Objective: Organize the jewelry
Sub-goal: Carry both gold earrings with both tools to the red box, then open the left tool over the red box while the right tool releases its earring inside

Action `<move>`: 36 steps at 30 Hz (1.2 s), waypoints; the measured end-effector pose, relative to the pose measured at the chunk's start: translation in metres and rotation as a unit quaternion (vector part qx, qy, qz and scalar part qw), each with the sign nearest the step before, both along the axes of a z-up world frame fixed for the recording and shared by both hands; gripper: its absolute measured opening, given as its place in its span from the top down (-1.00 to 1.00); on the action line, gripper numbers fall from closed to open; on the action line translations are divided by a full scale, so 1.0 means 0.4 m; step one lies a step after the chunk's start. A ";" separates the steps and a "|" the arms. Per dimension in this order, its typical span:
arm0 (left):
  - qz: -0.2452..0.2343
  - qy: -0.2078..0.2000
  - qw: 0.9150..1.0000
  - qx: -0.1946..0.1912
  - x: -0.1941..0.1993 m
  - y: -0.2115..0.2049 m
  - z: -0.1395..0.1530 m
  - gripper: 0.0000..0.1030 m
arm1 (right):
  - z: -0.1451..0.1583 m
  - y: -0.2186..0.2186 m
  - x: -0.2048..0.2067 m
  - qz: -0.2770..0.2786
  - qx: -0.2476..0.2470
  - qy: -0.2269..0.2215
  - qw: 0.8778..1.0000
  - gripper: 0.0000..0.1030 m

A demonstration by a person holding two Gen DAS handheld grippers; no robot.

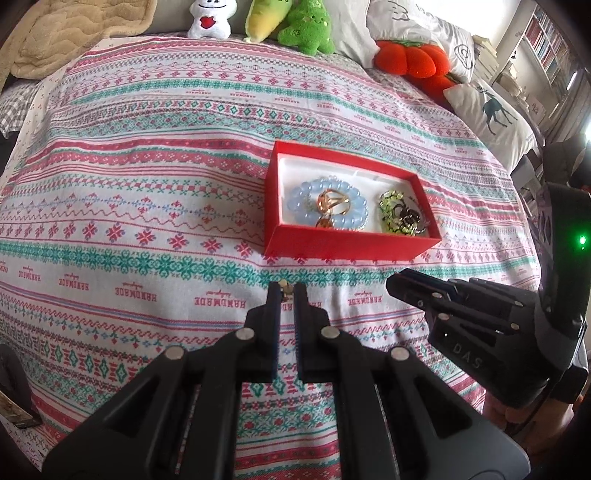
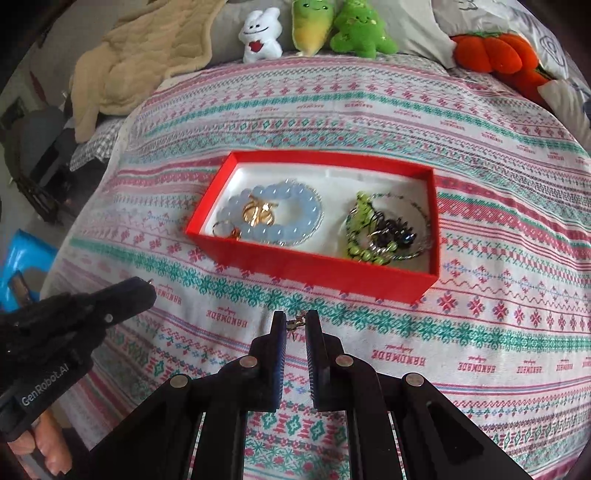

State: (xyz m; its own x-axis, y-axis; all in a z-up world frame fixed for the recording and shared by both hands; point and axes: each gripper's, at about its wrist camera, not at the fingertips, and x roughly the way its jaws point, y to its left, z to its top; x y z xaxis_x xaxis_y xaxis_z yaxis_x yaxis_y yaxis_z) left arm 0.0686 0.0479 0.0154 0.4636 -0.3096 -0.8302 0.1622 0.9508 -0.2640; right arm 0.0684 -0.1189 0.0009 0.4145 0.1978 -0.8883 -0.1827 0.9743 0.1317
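Two matte black handheld grippers

Each is built from angular black linkages pinned with round silver rivets, and the finger pads are ribbed with a bluish tint. "DAS" is embossed on the right gripper (image 1: 397, 284), where a green indicator light (image 1: 582, 240) is lit; "GenRobot.AI" is printed in white on the left gripper (image 2: 147, 286).

A bed (image 1: 147, 206) fills the view, covered by a white spread banded in red, pink and teal patterns. A red box (image 1: 347, 243) lies right of centre directly on the spread. Along the top edge sit a white plush (image 1: 210, 18), a yellow-green plush (image 1: 264, 18), a green plush (image 1: 308, 29) and an orange plush (image 1: 410, 61). A beige blanket (image 1: 74, 33) lies upper left, pillows (image 1: 491, 114) upper right.
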 end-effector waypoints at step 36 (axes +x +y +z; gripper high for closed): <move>-0.010 -0.066 0.998 -0.008 0.151 -0.190 -0.002 0.50 | 0.055 -0.163 0.123 -0.083 0.056 -0.040 0.994 0.79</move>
